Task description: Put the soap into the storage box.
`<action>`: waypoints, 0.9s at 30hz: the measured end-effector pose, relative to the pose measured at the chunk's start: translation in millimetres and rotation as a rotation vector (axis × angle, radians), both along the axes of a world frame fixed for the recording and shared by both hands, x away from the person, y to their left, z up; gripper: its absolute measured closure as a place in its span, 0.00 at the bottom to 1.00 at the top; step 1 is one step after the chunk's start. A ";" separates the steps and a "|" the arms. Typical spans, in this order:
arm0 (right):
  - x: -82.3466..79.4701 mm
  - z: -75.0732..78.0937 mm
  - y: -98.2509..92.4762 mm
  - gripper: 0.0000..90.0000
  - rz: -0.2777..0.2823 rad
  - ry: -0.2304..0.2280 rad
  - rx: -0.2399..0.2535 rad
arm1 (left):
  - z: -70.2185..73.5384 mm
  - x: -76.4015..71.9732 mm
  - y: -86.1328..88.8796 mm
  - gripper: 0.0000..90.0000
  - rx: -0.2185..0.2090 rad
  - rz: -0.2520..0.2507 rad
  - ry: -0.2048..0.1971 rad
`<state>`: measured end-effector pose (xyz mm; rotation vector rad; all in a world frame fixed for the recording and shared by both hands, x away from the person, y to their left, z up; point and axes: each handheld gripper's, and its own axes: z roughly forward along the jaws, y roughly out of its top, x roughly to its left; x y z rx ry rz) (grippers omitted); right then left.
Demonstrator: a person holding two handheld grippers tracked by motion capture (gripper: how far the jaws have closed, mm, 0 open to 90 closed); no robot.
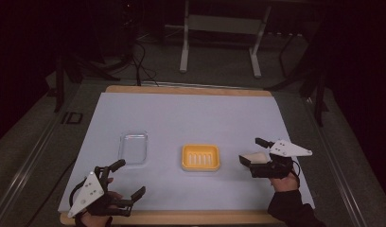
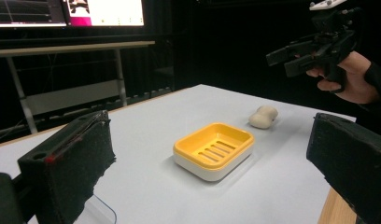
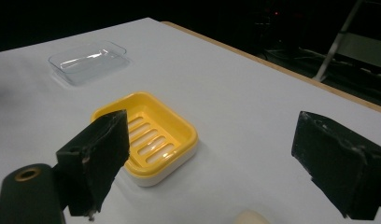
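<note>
Step in hand: I am hovering my right gripper point(image 1: 251, 152), jaws wide and holding nothing, over the cream-coloured rounded soap bar point(image 2: 263, 116) lying on the white counter point(image 1: 191, 113) just beside the yellow slotted plastic soap dish point(image 1: 200, 157). Next, by my judgement: lowering to straddle the bar. My left gripper point(image 1: 130, 178) is idling, wide, empty.

1. Soap bar point(image 2: 263, 116): cream-coloured, rounded, pinched at the middle; lying flat on the white table cover, near the yellow dish but apart from it.
2. Soap dish point(image 1: 200, 157): yellow slotted tray seated in a white base, rectangular with rounded corners; upright, empty, near the middle of the cover.
3. Clear plastic lid point(image 1: 133, 148): transparent, rectangular, lying flat, well apart from the dish.
</note>
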<state>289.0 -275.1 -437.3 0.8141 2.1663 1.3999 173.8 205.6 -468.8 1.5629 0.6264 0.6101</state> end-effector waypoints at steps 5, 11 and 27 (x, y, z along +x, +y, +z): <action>1.4 1.5 -0.2 0.12 -0.003 0.016 0.003 | 0.2 0.0 -0.9 0.01 0.003 -0.008 -0.002; 2.9 9.0 3.3 0.10 0.104 0.026 -0.049 | 0.2 -0.3 -1.4 0.01 0.005 -0.013 0.001; 7.9 8.8 14.8 0.10 0.269 0.126 -0.193 | -0.4 -0.3 -3.0 0.01 0.021 -0.024 0.004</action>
